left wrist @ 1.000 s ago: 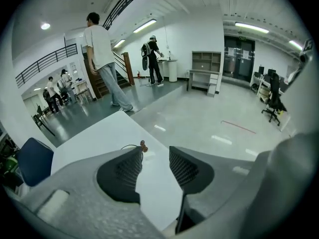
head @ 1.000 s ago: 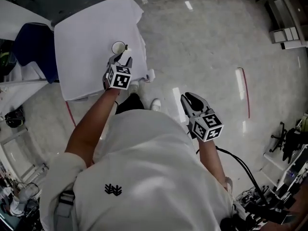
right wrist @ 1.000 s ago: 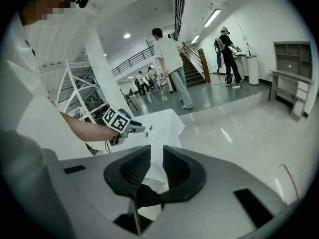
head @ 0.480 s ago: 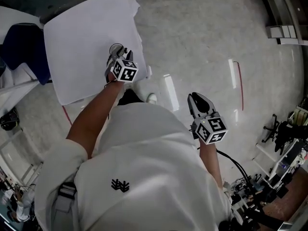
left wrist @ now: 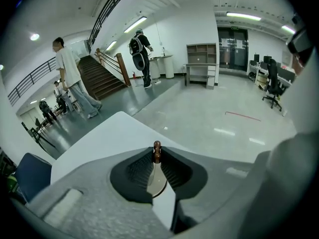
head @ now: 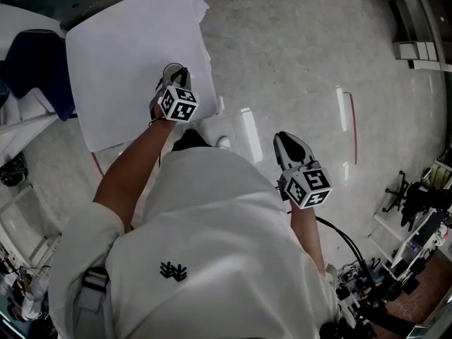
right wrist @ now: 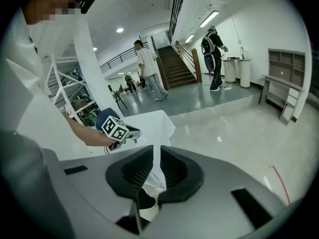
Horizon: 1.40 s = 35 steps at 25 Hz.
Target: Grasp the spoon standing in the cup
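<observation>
On the white-clothed table stands a small white cup, close to the near right corner. A pale spoon with a brown knob at its top stands in the cup. My left gripper is right over the cup. In the left gripper view its jaws are closing, and the pads press on the spoon's handle just below the knob. My right gripper hangs over the floor to the right of the table. It is shut and holds nothing.
A blue chair stands at the table's left side, and white shoes show below the table's near edge. Shelving lines the far right. Several people stand by the staircase in the distance.
My left gripper moved forward over the cup and its jaws came together round the spoon's handle. The right gripper stayed over the floor.
</observation>
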### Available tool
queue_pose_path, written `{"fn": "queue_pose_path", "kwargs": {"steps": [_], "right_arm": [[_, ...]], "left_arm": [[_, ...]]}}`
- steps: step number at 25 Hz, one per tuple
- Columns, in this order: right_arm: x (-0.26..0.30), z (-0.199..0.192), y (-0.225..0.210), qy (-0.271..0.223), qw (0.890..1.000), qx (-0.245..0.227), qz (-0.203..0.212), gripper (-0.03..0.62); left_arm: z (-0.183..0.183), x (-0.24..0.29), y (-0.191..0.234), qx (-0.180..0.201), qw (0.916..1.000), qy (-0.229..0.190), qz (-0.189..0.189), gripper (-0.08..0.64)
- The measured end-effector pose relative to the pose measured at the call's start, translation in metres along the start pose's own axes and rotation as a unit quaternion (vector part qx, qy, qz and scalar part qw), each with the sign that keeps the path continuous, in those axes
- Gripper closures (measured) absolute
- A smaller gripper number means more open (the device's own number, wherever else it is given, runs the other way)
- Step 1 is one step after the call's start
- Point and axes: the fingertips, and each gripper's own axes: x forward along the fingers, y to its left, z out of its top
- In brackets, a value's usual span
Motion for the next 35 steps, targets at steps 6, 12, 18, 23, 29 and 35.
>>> {"fn": "queue_pose_path", "kwargs": {"steps": [6,12,18,23,29,35], "right_arm": [[0.000,-0.006,0.004,-0.007,1.000,-0.008,0.019,0.555],[-0.007,-0.020,0.008,0.000,0.999,-0.022,0.044,0.583],[-0.023,-0.041,0.011,0.001,0.997,-0.023,0.077,0.583],[-0.037,-0.055,0.010,-0.008,0.996,-0.017,0.092,0.583],[-0.053,-0.074,0.016,-0.009,0.993,-0.024,0.115,0.583],[-0.068,-0.100,0.030,0.008,0.989,-0.054,0.139,0.584]], "left_arm": [[0.016,-0.028,0.004,-0.005,0.9995,-0.031,-0.001,0.508],[0.036,-0.072,0.013,-0.024,0.9968,-0.074,0.015,0.508],[0.052,-0.119,0.009,-0.049,0.9922,-0.112,0.024,0.508],[0.070,-0.167,-0.003,-0.074,0.9857,-0.150,0.022,0.508],[0.083,-0.227,-0.033,-0.094,0.9782,-0.185,0.008,0.509],[0.084,-0.282,-0.070,-0.117,0.9696,-0.215,-0.012,0.509]]}}
